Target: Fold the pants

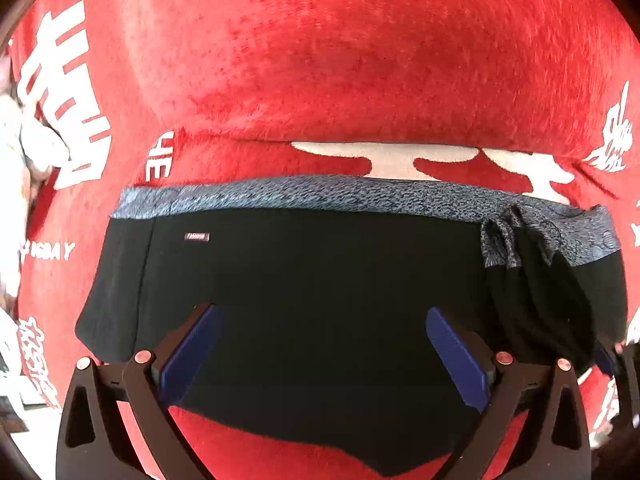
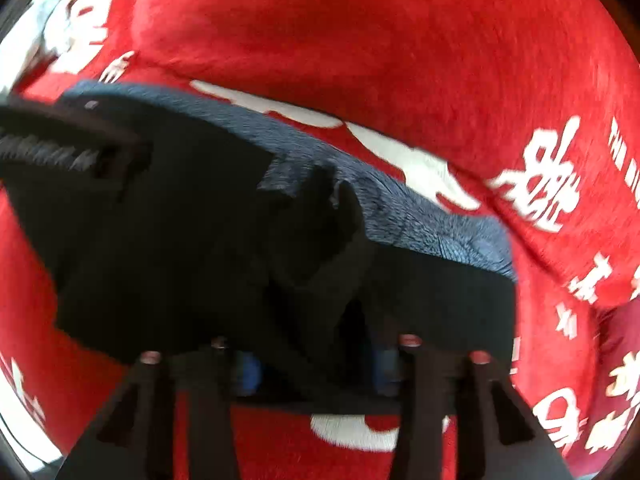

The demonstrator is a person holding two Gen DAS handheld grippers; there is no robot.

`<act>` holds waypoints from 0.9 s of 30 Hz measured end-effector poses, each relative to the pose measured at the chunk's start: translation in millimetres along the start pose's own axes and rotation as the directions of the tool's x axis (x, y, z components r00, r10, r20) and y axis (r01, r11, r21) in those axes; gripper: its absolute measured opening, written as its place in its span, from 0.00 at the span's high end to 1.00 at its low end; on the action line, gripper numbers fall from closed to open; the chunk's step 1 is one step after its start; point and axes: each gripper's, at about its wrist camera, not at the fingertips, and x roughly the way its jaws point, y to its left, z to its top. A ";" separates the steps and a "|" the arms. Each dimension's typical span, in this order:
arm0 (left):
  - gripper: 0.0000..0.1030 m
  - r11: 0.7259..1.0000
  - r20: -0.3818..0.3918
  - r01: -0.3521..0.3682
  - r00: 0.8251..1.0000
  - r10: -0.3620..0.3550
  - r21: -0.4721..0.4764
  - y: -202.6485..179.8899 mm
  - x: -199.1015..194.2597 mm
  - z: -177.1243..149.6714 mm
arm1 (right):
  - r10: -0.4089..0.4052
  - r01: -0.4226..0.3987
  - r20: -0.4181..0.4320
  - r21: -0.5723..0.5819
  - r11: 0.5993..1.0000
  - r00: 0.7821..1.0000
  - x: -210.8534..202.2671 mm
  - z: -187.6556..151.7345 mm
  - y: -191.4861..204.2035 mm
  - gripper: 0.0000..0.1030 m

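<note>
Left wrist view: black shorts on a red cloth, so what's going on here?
A person with a handheld claw in each hand is folding black pants with a grey waistband, laid on a red blanket with white lettering. The left claw hangs open over the flat folded cloth, gripping nothing. The right claw, in its own blurred view, sits at the pants' near edge by a bunched fold; its fingertips are lost in the dark fabric, so a grip cannot be judged.
</note>
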 end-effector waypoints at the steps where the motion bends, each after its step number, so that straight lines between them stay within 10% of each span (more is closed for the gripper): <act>1: 0.00 1.000 -0.003 0.012 1.000 -0.012 -0.004 -2.8 -3.8 -0.3 | 0.011 -0.010 0.021 -0.022 1.000 1.000 -13.7 0.5 4.3 0.50; 4: 0.00 0.998 -0.010 0.067 0.998 -0.067 0.000 -3.5 -9.4 -0.9 | 0.174 -0.176 0.087 0.015 0.984 0.981 -49.9 -6.8 -9.5 0.50; 7: 0.00 0.990 -0.011 0.133 0.991 -0.133 0.047 -14.0 -15.3 -2.9 | 0.388 -0.411 0.135 0.248 0.877 0.912 -56.8 -13.0 -58.1 0.50; 13: 0.00 0.963 -0.038 0.151 0.988 -0.147 0.222 -64.2 -12.0 -24.4 | 0.635 -0.578 0.298 0.762 0.291 0.713 6.2 -89.2 -154.8 0.50; 16: 0.00 0.950 -0.058 0.123 0.992 -0.111 0.288 -86.3 1.2 -35.9 | 0.654 -0.572 0.367 0.811 0.124 0.662 26.0 -110.0 -164.6 0.50; 24: 0.00 0.965 -0.083 0.074 0.995 -0.055 0.252 -77.4 12.0 -39.1 | 0.658 -0.563 0.446 0.825 -0.040 0.606 65.8 -112.1 -163.2 0.50; 26: 0.00 0.967 -0.081 0.063 0.996 -0.045 0.246 -72.4 7.9 -39.2 | 0.650 -0.555 0.462 0.829 -0.074 0.603 70.9 -115.8 -166.2 0.69; 27: 0.00 0.968 -0.077 0.059 0.996 -0.042 0.242 -69.3 4.1 -38.6 | 0.647 -0.549 0.460 0.832 -0.077 0.607 71.4 -115.9 -165.4 0.95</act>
